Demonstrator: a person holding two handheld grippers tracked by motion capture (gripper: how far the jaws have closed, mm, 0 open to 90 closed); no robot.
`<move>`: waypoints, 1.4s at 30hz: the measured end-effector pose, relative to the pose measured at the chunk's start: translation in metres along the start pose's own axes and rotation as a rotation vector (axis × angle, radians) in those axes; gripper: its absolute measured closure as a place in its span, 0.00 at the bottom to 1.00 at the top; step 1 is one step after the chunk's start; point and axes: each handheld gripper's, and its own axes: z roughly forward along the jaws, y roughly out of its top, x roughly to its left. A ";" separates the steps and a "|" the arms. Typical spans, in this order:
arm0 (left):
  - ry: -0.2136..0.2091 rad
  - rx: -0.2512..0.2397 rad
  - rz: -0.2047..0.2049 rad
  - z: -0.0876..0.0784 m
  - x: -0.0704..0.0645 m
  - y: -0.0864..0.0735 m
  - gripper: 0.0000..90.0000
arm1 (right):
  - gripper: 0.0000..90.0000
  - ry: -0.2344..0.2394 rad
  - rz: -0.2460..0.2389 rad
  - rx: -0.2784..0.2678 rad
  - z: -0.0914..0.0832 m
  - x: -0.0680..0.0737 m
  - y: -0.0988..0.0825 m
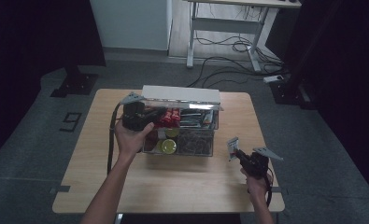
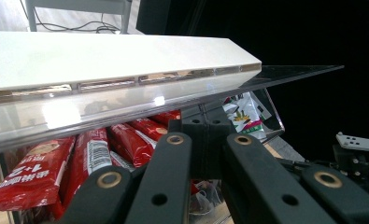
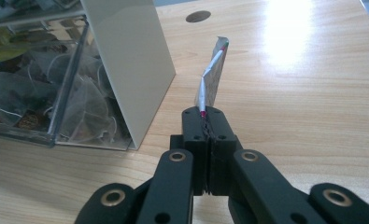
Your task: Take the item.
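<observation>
Black jaws of my right claw (image 3: pixel 205 122) are pressed together on the bottom edge of a small flat sachet (image 3: pixel 213 74), which stands upright out of the tips, white with a red and green edge. In the high view this claw (image 1: pixel 238 154) sits near the counter's (image 1: pixel 182 186) right edge, toward the near right corner, with bare wood all around it and open room to the near edge. Just to its left stands the clear organiser box (image 1: pixel 191 140), apart from the claw and the sachet; its white end panel (image 3: pixel 126 60) and a compartment of pale tea bags (image 3: pixel 74 112) show in the right gripper view.

My left claw (image 2: pixel 205 135) has its jaws together under the box's lifted clear lid (image 2: pixel 126 100); I cannot tell whether they pinch anything. Red packets (image 2: pixel 84 158) lie in the compartment below it. The box occupies the counter's far middle, its white-topped lid raised along the far side. My left hand (image 1: pixel 131 137) is at the box's left end, with free counter to the left edge.
</observation>
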 end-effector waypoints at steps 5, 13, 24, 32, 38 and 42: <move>0.002 -0.001 0.002 0.000 0.000 0.000 1.00 | 0.97 -0.007 0.007 0.015 0.003 -0.003 -0.003; 0.002 -0.005 0.001 0.000 0.000 -0.001 1.00 | 0.97 -0.015 0.023 0.030 0.010 -0.010 -0.010; 0.005 -0.005 -0.002 0.001 0.001 -0.003 1.00 | 0.96 -0.030 0.064 0.054 0.015 -0.025 -0.018; 0.006 -0.005 -0.003 0.002 0.001 -0.005 1.00 | 0.84 -0.090 0.064 0.086 0.017 -0.032 -0.022; 0.009 -0.004 -0.002 0.002 0.001 -0.005 1.00 | 0.72 -0.142 0.068 0.121 0.019 -0.034 -0.027; 0.008 -0.004 -0.002 0.002 0.001 -0.005 1.00 | 0.58 -0.203 0.047 0.119 0.018 -0.032 -0.028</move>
